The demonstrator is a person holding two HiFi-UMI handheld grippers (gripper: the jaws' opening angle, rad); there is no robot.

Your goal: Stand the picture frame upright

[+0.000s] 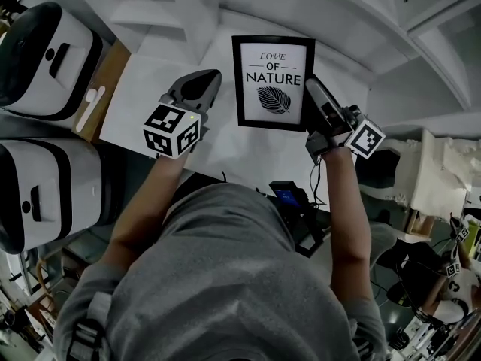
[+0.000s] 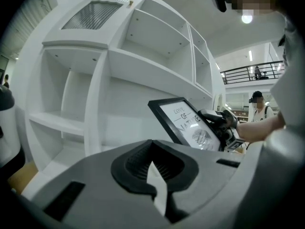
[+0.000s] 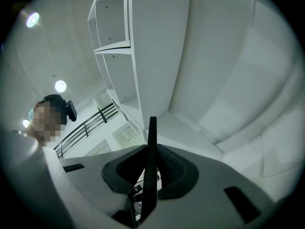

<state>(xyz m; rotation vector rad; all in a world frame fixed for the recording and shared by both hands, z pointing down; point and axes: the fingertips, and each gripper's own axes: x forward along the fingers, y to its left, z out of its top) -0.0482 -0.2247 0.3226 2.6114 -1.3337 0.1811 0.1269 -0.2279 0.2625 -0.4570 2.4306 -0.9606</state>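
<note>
The black picture frame [image 1: 273,81] carries a white print of words and a leaf. My right gripper [image 1: 311,85] is shut on its right edge. In the left gripper view the frame [image 2: 188,125] leans back at a slant over the white shelf, with the right gripper [image 2: 215,119] clamped on its side. The right gripper view shows only the frame's thin black edge [image 3: 151,147] running between the pads of the right gripper [image 3: 148,175]. My left gripper [image 1: 213,76] hangs left of the frame, apart from it. It [image 2: 155,173] is shut with nothing between the jaws.
A white shelf unit [image 2: 119,61] with open compartments rises behind the white surface [image 1: 150,89]. Two white appliances [image 1: 41,59] [image 1: 45,190] stand at the left beside a wooden board [image 1: 109,70]. A black device [image 1: 291,200] sits near my body. A person [image 2: 258,109] stands far off.
</note>
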